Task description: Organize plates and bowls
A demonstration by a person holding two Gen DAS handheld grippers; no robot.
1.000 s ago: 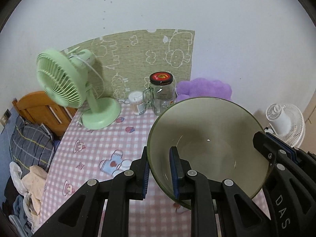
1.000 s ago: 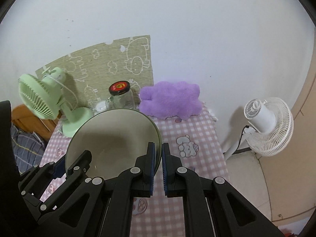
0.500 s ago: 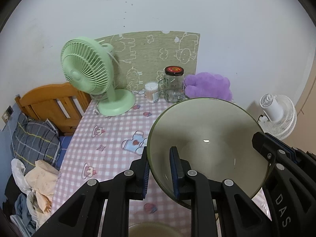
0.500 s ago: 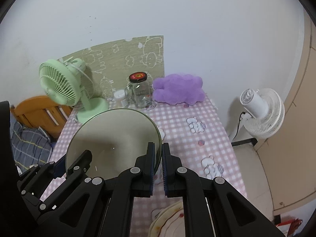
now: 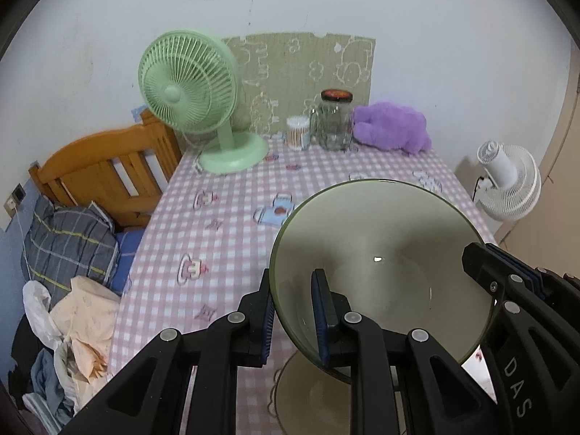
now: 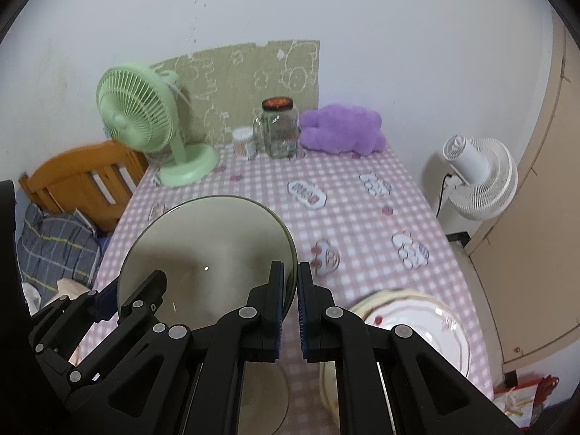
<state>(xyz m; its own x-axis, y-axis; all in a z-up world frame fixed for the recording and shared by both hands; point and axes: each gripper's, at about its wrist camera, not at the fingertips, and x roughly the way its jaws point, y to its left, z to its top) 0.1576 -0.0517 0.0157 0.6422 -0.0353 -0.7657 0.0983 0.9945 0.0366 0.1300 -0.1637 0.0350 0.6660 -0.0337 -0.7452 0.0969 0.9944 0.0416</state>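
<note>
Halfway at best: green bowl lifted above the table, rim pinched by left gripper and right gripper, not yet stacked near white plates.

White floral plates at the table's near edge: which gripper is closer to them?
Right. The right gripper hovers just left of the white floral plates, shut on the olive-green glass bowl's rim; the left gripper grips the bowl's opposite rim, farther away.
</note>
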